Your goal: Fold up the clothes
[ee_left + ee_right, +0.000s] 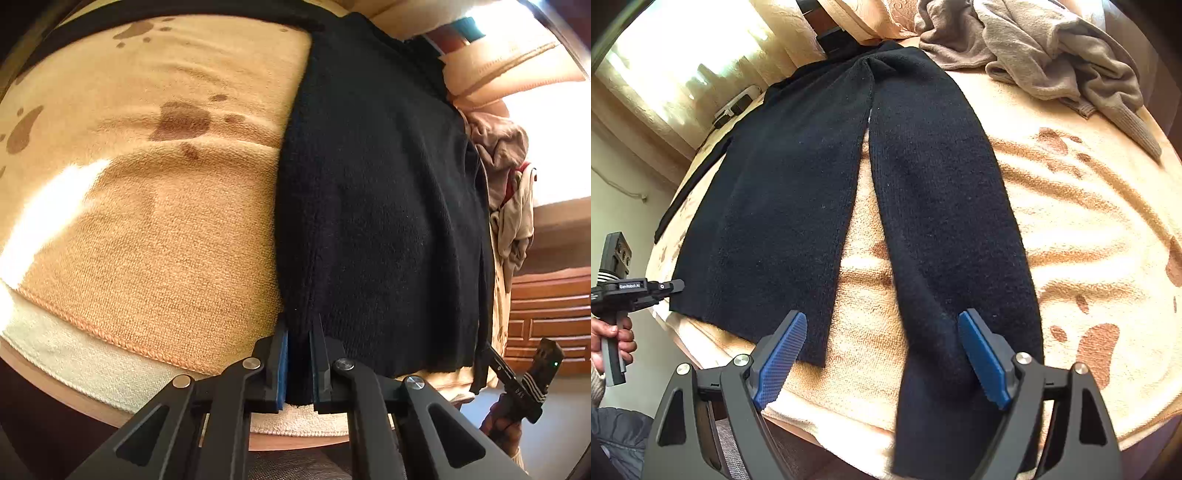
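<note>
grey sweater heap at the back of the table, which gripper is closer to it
Right. The right gripper hangs open over the black garment, the grey sweater heap beyond; the left gripper grips that garment's far corner.

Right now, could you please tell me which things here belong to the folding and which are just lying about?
In use:
black knit garment
left gripper, shut on its hem
right gripper, open over it

Lying about:
grey crumpled clothes
paw-print blanket underneath

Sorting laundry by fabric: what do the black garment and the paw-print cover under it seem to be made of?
Black garment: looks like a soft knit, maybe wool or acrylic; fine ribbed rows and light fuzz show. Paw-print cover: looks like terry or microfibre towelling, matte, with a looped pile and a stitched edge. Fibre content can't be told.
</note>
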A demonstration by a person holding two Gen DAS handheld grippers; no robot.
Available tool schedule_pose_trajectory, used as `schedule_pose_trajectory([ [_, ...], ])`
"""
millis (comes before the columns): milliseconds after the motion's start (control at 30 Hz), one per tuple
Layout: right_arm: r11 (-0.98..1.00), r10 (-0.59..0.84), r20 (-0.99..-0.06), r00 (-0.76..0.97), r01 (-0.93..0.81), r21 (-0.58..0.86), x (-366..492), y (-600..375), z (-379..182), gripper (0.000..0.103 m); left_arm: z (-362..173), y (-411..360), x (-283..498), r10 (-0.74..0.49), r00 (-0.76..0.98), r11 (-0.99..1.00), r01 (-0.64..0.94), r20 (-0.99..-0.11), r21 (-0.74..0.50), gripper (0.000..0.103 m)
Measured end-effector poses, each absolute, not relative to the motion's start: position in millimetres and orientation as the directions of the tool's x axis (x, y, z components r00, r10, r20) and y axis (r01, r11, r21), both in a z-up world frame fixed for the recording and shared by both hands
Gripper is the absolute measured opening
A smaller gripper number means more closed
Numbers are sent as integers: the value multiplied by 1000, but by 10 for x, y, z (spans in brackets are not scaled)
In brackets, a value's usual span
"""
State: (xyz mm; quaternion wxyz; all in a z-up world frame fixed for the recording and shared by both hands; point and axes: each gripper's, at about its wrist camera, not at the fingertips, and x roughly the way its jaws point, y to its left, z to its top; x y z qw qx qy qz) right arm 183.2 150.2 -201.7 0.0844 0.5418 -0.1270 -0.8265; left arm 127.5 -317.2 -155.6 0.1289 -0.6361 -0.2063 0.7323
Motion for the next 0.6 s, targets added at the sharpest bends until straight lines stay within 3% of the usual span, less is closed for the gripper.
schedule_pose_trajectory([
  [167,-966,-238,-889,-392,4,257,1906,1401,-1938,87,-1266,-3324,1343,382,-203,-915,57,-902,-400,10],
  [467,-860,-430,-799,-421,-78,504,2066,1512,-1828,87,-1332,-3299,1264,290,-151,-957,-32,-945,-288,10],
  [600,-856,-446,-795,-412,-65,513,1971,1408,-1837,73,-1395,-3255,1235,259,-135,-965,-63,-956,-253,10],
])
